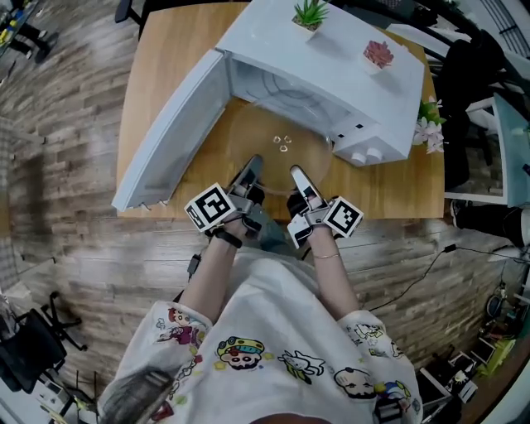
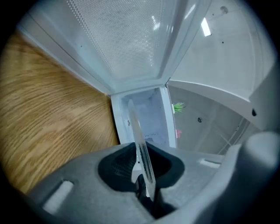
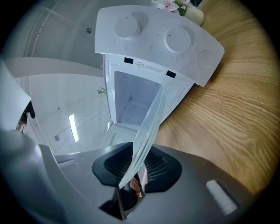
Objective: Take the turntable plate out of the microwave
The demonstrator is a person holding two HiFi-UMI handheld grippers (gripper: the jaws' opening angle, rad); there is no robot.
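The clear glass turntable plate [image 1: 277,137] hangs level in front of the open white microwave [image 1: 331,58], mostly outside its cavity and above the wooden table. My left gripper [image 1: 252,163] is shut on the plate's near rim left of centre. My right gripper [image 1: 296,172] is shut on that rim right of centre. In the left gripper view the plate's edge [image 2: 142,148] runs upright between the dark pads of the left gripper [image 2: 142,175]. In the right gripper view the plate [image 3: 151,124] slants up from the right gripper [image 3: 133,170] toward the cavity [image 3: 133,98].
The microwave door [image 1: 170,137] stands swung open to the left. Two small potted plants [image 1: 310,12] [image 1: 378,54] sit on the microwave's top. A vase of flowers [image 1: 429,131] stands at the table's right edge. The table's front edge [image 1: 397,207] lies just behind my grippers.
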